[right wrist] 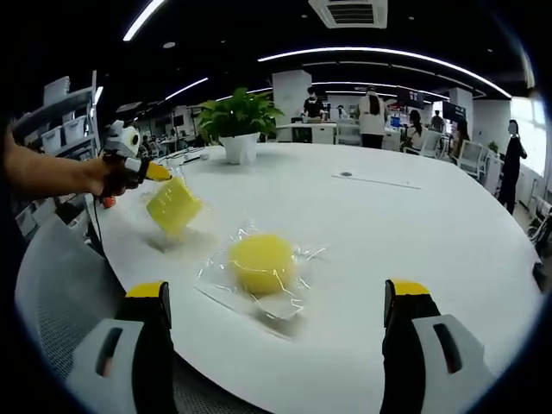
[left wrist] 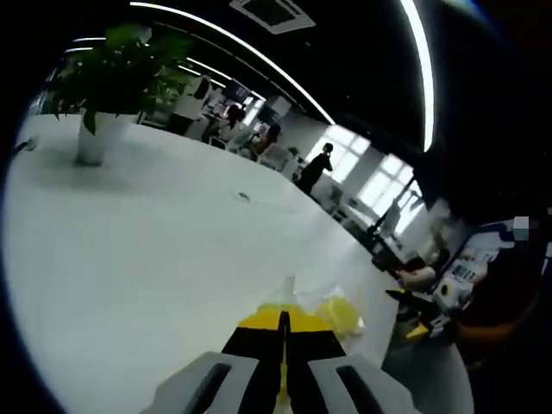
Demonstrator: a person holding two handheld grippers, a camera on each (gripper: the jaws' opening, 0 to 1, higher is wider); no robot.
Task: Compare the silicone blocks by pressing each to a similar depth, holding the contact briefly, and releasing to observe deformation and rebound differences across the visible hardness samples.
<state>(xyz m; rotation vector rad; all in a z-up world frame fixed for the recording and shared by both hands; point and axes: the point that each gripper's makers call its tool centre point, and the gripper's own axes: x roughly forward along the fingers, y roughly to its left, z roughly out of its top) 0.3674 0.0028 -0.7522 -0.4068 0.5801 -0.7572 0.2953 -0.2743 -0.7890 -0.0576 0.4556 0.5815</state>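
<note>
A round yellow silicone block (right wrist: 261,261) in a clear plastic bag lies on the white table (right wrist: 414,233), just ahead of my right gripper (right wrist: 278,297), whose jaws stand wide open on either side of it without touching. A square yellow block (right wrist: 174,207) in its own clear bag hangs tilted above the table at the left. A person's hand holds my left gripper (right wrist: 158,172), shut on the top of that bag. In the left gripper view the left gripper (left wrist: 283,326) is closed, with clear film and the yellow block (left wrist: 342,312) just beyond the tips.
A potted plant (right wrist: 239,121) in a white pot stands at the far side of the table; it is also the plant (left wrist: 103,86) at upper left. A thin flat strip (right wrist: 376,179) lies far right. The table's near edge curves below my right jaws. Shelves stand left; people work at distant desks.
</note>
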